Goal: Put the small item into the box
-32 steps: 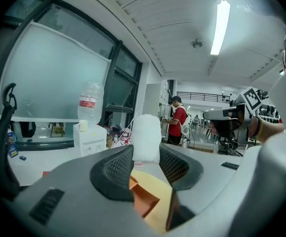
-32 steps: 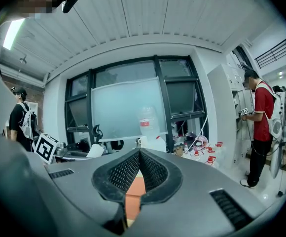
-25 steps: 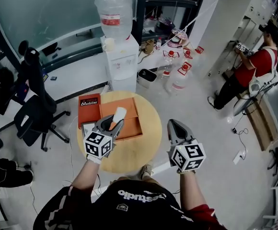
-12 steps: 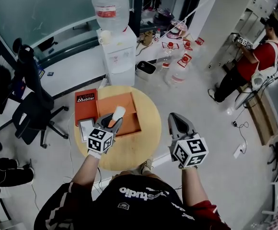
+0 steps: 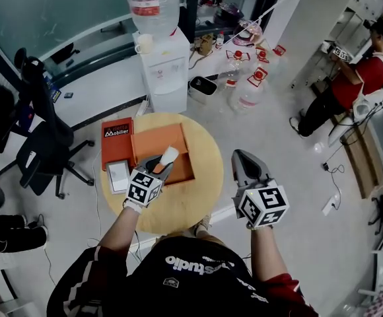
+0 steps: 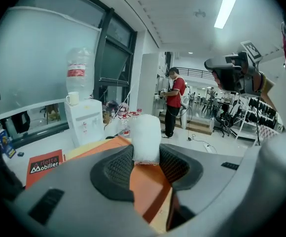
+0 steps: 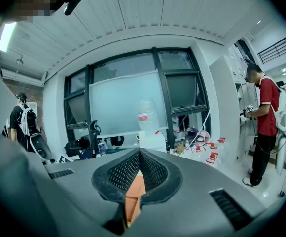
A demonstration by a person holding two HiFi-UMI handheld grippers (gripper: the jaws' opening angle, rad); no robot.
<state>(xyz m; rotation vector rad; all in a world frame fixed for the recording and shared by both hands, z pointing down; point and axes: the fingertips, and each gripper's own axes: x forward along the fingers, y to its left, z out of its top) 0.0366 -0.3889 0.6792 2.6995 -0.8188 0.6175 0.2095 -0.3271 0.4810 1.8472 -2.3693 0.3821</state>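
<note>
Left gripper [image 5: 162, 165]: its jaws stand fairly wide apart, clamped on the small item, a white, crinkly, soft-looking cylinder [image 5: 168, 154] that sticks up past the tips.
Left gripper view only: the mesh pads [image 6: 114, 168] press the item [image 6: 146, 138] from both sides; the orange of the box shows below it.
Right gripper [image 5: 241, 158]: jaws closed together with nothing between them, held beyond the table's right edge.
Right gripper view only: the pads [image 7: 128, 172] meet at the tip; a person with a backpack [image 7: 22, 125] stands at far left.
Head view only: the round wooden table [image 5: 205, 183] and how things lie on it.
Open orange cardboard box [image 5: 153, 149]: on the table; the item is over it in the left gripper's grip.
Orange lid printed "Mobilier" [image 5: 117, 140]: flat, just left of the box.
Small white flat box [image 5: 117, 175]: beside the lid's near end.
Water dispenser with clear bottle [image 5: 160, 71]: behind the table.
Person in a red shirt [image 5: 360, 78]: well apart at upper right.
</note>
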